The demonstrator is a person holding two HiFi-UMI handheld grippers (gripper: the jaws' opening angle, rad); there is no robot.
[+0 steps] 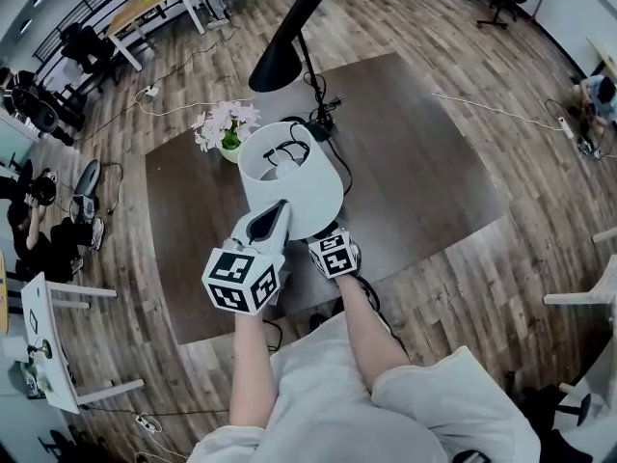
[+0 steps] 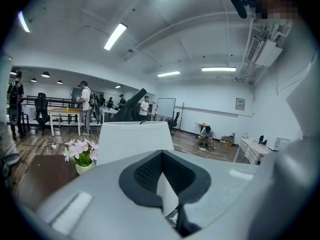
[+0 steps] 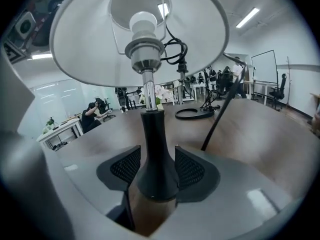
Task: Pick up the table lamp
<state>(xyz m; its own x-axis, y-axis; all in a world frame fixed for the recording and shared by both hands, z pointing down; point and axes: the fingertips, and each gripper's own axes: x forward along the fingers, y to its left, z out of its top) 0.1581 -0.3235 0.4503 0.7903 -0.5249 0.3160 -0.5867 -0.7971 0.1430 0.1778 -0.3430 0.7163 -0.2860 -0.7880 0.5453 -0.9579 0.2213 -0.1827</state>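
Nearest me, my right gripper [image 3: 156, 171] has its 2 jaws pinching the flared black foot of the table lamp [image 3: 151, 134], 1 pad on each side at 3 and 9 o'clock of the stem. My left gripper [image 2: 162, 171] is pressed together and holds nothing; it points at the white shade [image 1: 294, 186] from about 7 o'clock, just beside its lower rim.

The lamp stands near my edge of the table [image 1: 424, 172], dead ahead at 12. I can't tell whether its foot has cleared the wood.

I'd lift straight up and slowly. The shade makes the lamp top-heavy and the foot tapers, so I judge it could slide or tip in the pads. A loose black cable [image 3: 175, 46] is looped up inside the shade and may swing.

Beyond the shade, a flower pot [image 1: 225, 128] sits at 11 and a black lamp [image 1: 284, 41] leans over at 12, so I'd avoid swinging forward.
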